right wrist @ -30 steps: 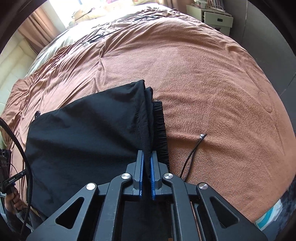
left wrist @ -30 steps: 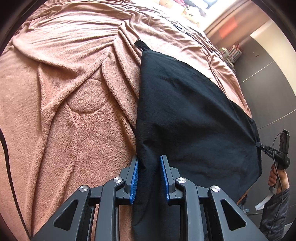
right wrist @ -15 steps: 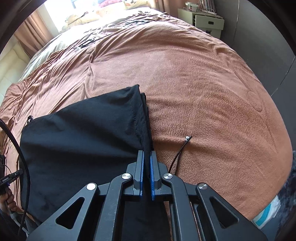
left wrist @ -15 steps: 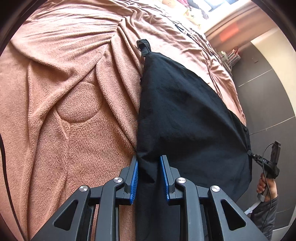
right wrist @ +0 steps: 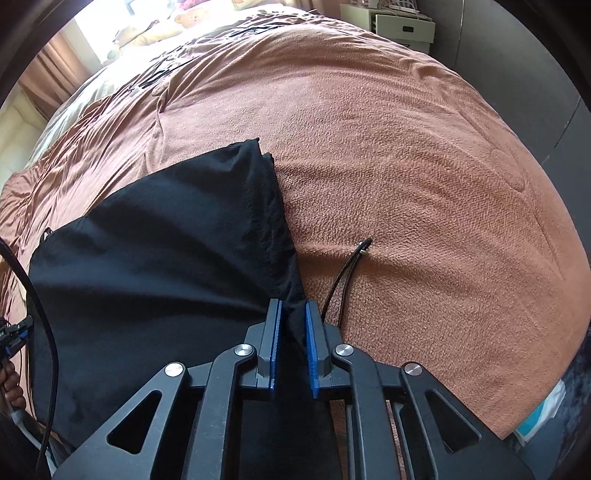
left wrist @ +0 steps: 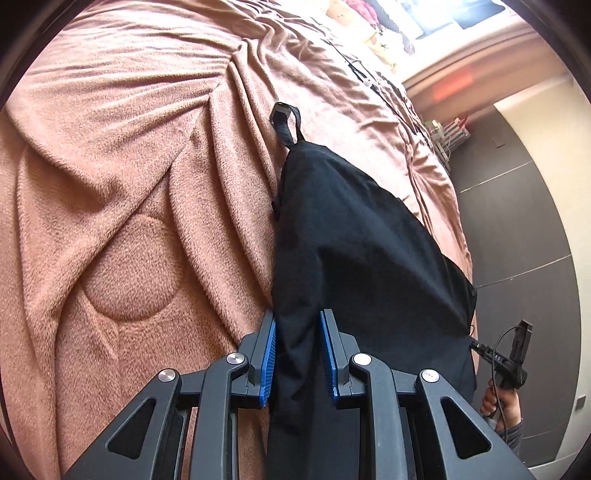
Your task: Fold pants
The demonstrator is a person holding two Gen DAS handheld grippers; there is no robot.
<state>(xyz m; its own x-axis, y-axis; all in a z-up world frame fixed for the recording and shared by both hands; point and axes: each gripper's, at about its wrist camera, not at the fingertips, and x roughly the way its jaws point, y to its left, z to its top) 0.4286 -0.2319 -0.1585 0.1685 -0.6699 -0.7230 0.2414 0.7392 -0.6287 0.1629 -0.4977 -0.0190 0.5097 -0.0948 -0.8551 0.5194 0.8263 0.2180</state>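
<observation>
Black pants (left wrist: 362, 258) hang stretched between my two grippers over a brown blanket. In the left wrist view my left gripper (left wrist: 297, 321) holds one corner of the cloth between its blue pads, with a gap filled by bunched fabric. A loop (left wrist: 286, 118) of the pants rests on the blanket at the far end. In the right wrist view my right gripper (right wrist: 293, 308) holds the other corner of the pants (right wrist: 166, 240), its jaws slightly parted around the fabric. A black drawstring (right wrist: 347, 269) trails onto the blanket on the right.
The brown blanket (right wrist: 406, 147) covers the bed, with deep folds (left wrist: 147, 184) on the left side. Pillows and toys (right wrist: 177, 26) lie at the head. A white nightstand (right wrist: 399, 26) stands beyond the bed. Dark wall panels (left wrist: 517, 221) border the right.
Both grippers have pulled the pants back and up, so less cloth lies on the blanket. The right gripper's jaws have parted slightly, still around the fabric.
</observation>
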